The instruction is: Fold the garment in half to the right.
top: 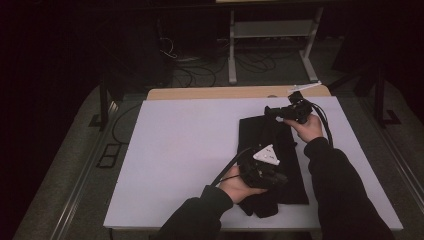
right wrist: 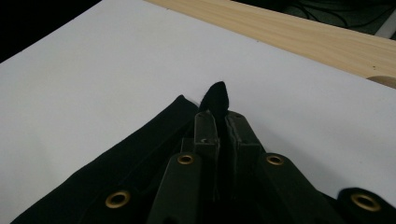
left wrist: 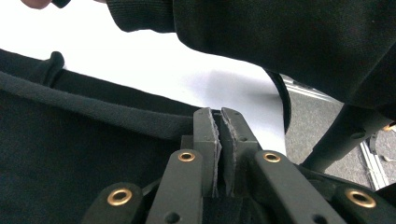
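Observation:
A black cloth lies on the right half of the white table, running from the far side toward the near edge. My left gripper rests low on the cloth's near part, a grey three-cornered plate on top. In the left gripper view its jaws are shut, and the cloth's thick hem runs into their tips. My right gripper is at the cloth's far end. In the right gripper view its jaws are shut on the cloth, and a black corner sticks out past the tips.
A pale wooden strip borders the table's far edge. Behind it, on the dark floor, stand a metal frame and loose cables. The person's dark sleeve crosses above the left gripper.

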